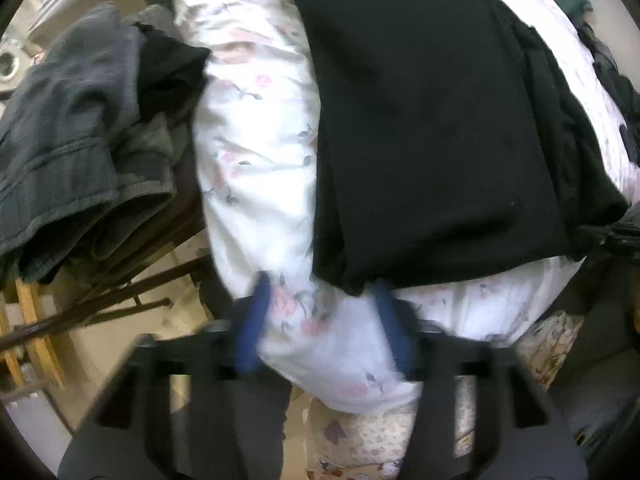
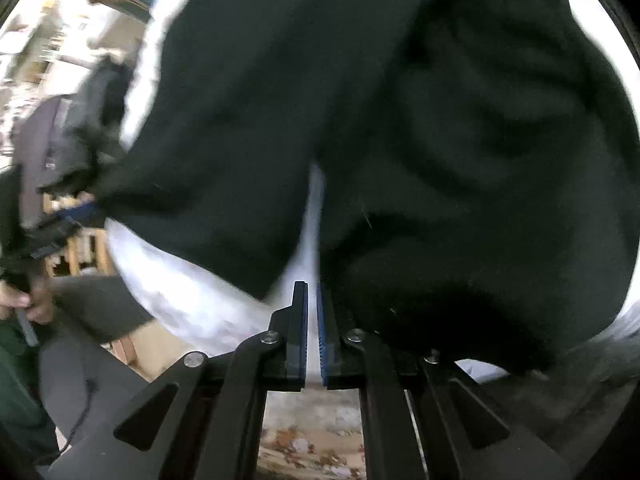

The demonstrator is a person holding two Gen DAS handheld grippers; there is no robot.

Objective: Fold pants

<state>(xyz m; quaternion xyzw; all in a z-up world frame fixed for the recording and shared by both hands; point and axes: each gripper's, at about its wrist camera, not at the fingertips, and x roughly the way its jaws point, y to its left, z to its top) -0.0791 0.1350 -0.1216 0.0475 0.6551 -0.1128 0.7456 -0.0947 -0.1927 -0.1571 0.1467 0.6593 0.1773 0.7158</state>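
I have the black pants lying folded on the white floral bedding of the bed, a dark slab that runs up the middle and reaches close to the near edge. My left claw points straight down at that near edge; its blue fingers stand apart, one on each side of a bare hump of bedding, with the hem of the pants just beyond the right finger. I see no cloth pinched between them, so I read that claw as open and empty.

From the right wrist view, my right claw has its two fingers nearly together, only a thin slit of white between the blue pads, and nothing is caught in it. It sits at the near edge too, with the pants bulging right behind the fingertips and to both sides.

Off the left edge of the bed, a heap of grey clothes lies on a dark chair. The picture is blurred.
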